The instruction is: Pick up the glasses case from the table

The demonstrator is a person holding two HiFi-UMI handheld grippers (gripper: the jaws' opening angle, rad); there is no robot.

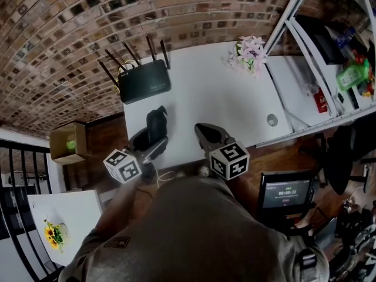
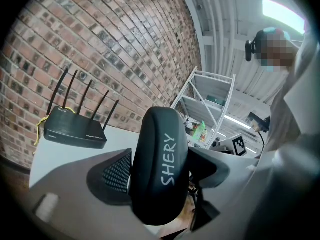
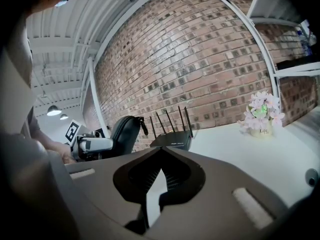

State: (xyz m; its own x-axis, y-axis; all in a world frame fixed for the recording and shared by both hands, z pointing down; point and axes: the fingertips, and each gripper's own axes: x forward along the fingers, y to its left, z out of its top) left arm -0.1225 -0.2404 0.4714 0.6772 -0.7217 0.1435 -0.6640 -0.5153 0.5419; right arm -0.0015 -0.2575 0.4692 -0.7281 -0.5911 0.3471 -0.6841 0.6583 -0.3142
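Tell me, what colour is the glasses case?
The glasses case is black, with white writing on it. It shows best in the left gripper view.

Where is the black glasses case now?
The black oval glasses case is clamped upright between the jaws of the left gripper, left of centre in the head view, over the near edge of the white table, before the black router.
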